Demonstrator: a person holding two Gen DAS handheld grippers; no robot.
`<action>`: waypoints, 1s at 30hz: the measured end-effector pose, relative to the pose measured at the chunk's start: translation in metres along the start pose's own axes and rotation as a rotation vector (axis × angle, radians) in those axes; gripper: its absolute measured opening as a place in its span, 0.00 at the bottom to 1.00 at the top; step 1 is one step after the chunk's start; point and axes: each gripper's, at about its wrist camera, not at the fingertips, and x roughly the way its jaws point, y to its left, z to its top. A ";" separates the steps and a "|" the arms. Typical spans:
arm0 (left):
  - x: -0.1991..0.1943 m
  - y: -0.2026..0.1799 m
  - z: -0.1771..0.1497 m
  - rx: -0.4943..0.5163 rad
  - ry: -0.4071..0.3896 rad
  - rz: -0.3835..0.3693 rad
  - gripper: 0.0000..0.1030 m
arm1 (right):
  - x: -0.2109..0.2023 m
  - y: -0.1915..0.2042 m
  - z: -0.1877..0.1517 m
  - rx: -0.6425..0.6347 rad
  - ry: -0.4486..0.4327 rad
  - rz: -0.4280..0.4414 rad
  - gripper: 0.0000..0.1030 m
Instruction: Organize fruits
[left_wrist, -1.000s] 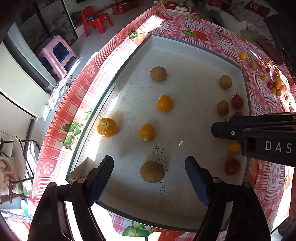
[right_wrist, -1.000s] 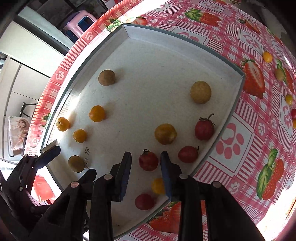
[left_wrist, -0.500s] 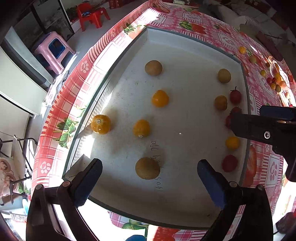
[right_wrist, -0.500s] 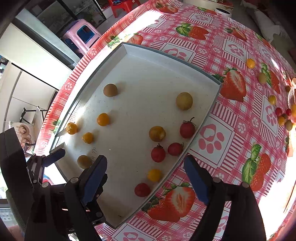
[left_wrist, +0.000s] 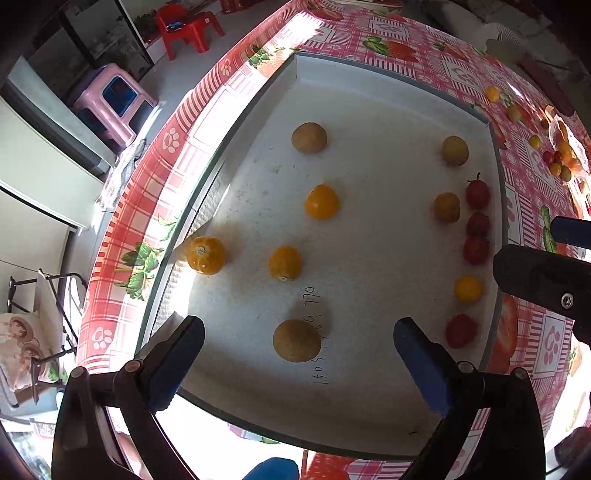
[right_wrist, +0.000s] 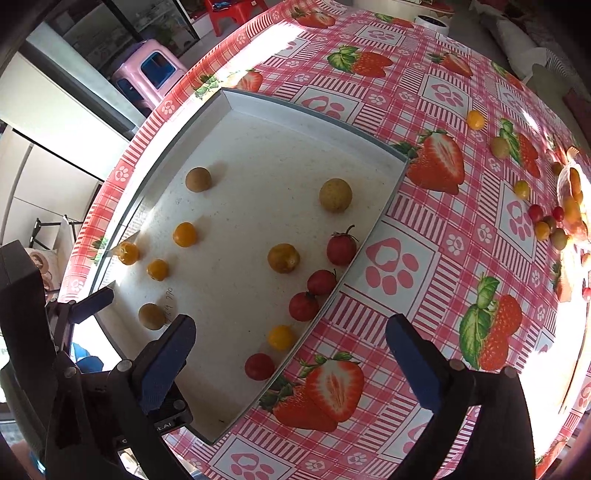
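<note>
A white tray (left_wrist: 369, 92) holds small fruits. Orange ones (left_wrist: 321, 202) and brown ones (left_wrist: 296, 340) lie on its left half. Red tomatoes (left_wrist: 476, 249) and a yellow one (left_wrist: 468, 288) line its right wall. My left gripper (left_wrist: 298, 362) is open and empty, above the tray's near edge with a brown fruit between its fingers' line. My right gripper (right_wrist: 290, 362) is open and empty, above the tray's right rim (right_wrist: 369, 236) near a red tomato (right_wrist: 259, 366). More loose fruits (right_wrist: 541, 221) lie on the tablecloth at the far right.
The table has a red checked cloth with strawberry prints (right_wrist: 436, 162). A pink stool (left_wrist: 114, 99) and a red chair (left_wrist: 188, 27) stand on the floor beyond the table's left edge. The left gripper's finger (right_wrist: 92, 302) shows in the right wrist view.
Both grippers opened wide. The right gripper let go of a red tomato in the tray and drew back and up to the right. The left gripper rose slightly.
</note>
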 end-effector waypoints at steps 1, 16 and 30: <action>0.000 -0.002 0.001 0.004 0.002 0.002 1.00 | 0.000 0.000 0.000 0.000 0.000 -0.001 1.00; -0.006 -0.014 0.000 0.010 0.006 0.008 1.00 | -0.002 -0.006 -0.001 0.014 0.003 -0.011 1.00; -0.005 -0.013 -0.001 0.030 0.005 0.016 1.00 | -0.001 -0.006 -0.003 0.014 0.008 -0.015 1.00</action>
